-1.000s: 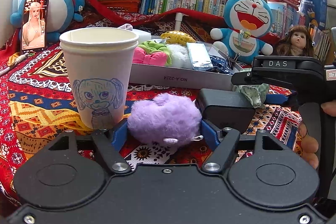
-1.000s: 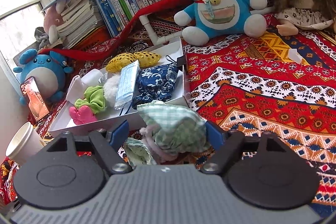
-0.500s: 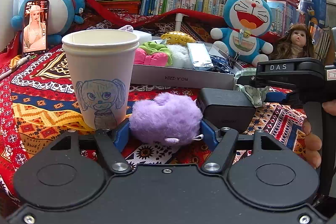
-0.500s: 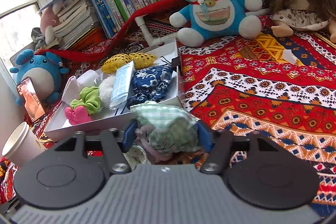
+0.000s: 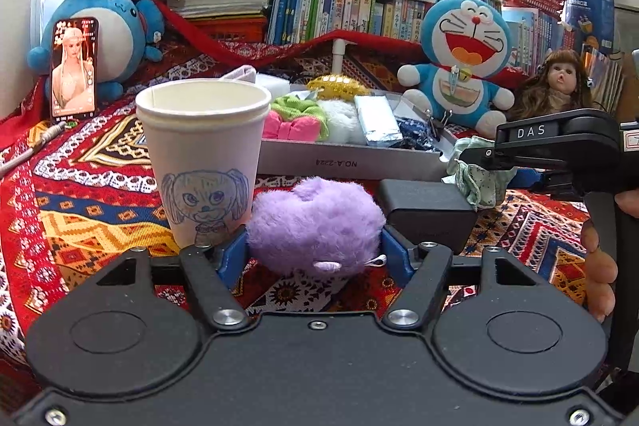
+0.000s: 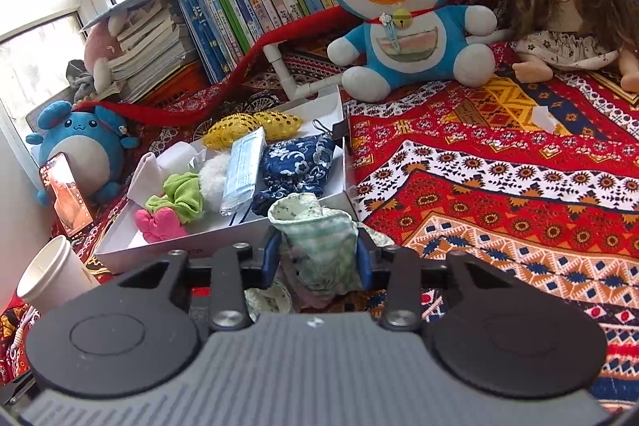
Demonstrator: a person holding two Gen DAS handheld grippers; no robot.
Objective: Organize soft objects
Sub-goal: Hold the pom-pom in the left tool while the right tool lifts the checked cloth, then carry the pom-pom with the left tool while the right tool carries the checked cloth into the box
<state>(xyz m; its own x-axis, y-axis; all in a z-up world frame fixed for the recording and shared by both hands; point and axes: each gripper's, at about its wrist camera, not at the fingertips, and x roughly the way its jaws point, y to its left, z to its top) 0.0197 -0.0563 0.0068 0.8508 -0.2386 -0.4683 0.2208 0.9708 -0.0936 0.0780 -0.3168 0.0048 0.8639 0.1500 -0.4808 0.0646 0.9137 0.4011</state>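
The right gripper [image 6: 318, 258], jaws just closing, pinches the green cloth pouch [image 6: 319, 238] beside the white tray [image 6: 223, 238]; its loose folds could slip. The left gripper [image 5: 313, 252] hugs the purple pompom [image 5: 315, 226] near the paper cup [image 5: 201, 162], which could topple.

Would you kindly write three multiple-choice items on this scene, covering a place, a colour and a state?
1. Where is the paper cup?
A. inside the tray
B. on the patterned cloth beside the purple pompom
C. on the books

2. What colour is the pompom?
A. purple
B. yellow
C. green

3. What is the right gripper doing?
A. standing empty
B. squeezing the green checked cloth
C. holding the doll

Answers: B, the cup stands left of the pompom; A, its fur is purple; B, the green checked cloth bunches between its closing jaws.
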